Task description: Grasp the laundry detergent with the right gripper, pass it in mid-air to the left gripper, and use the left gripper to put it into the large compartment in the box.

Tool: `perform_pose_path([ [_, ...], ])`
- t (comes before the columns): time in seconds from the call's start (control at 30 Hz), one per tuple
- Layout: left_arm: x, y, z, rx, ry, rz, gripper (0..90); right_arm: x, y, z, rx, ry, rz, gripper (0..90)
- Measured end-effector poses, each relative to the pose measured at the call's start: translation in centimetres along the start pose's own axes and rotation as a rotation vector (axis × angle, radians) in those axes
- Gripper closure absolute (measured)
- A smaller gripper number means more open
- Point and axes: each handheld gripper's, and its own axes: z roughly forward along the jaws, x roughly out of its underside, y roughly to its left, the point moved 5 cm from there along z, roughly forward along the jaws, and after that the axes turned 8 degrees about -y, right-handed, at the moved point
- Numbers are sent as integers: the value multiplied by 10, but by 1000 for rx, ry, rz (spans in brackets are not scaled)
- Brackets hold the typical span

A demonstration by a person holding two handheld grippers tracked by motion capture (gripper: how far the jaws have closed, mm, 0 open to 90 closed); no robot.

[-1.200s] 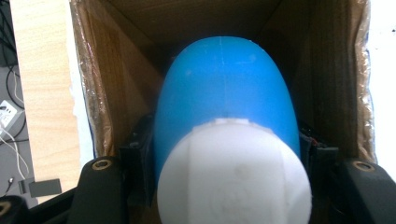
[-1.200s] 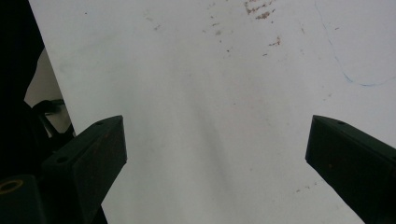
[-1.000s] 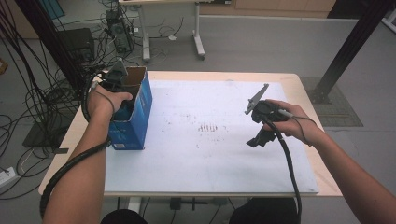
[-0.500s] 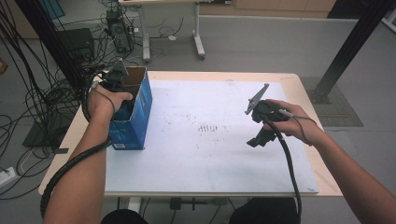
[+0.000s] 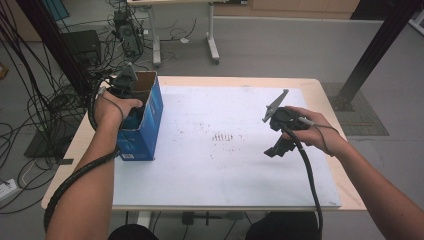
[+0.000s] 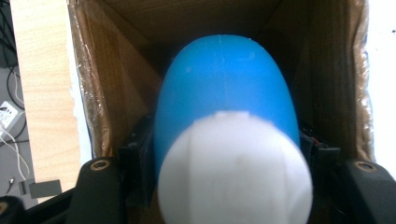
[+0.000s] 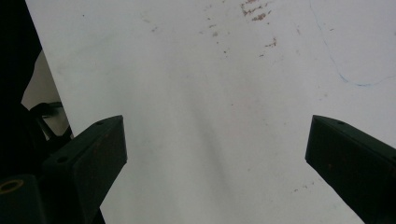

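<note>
Tongs at the box, blue and white object clamped

Left tongs (image 6: pixel 219 186) grip a blue and white object (image 6: pixel 229 135) between their jaws, inside the cardboard box (image 5: pixel 142 122) around them. Right tongs (image 7: pixel 215 154) hang wide open over the white sheet (image 5: pixel 225 165) on the desk (image 5: pixel 320 87), well apart.

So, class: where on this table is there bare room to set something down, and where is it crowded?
The white sheet lies bare between the blue box and the right gripper, and along its near edge. It is crowded at the left edge, where the left gripper holds a blue and white object inside the box.
</note>
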Motion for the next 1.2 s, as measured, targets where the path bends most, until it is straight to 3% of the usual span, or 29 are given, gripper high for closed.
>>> perform_pose_path([
  [0.63, -1, 4, -14, 19, -17, -31, 298, -1, 0, 0, 16, 9, -8, 55],
  [0.97, -3, 4, -32, 51, -39, -21, 259, -2, 0, 1, 12, 10, -8, 55],
  [1.2, -6, 2, -46, 50, -49, 3, 218, -3, 1, 2, 15, 18, -10, 55],
])
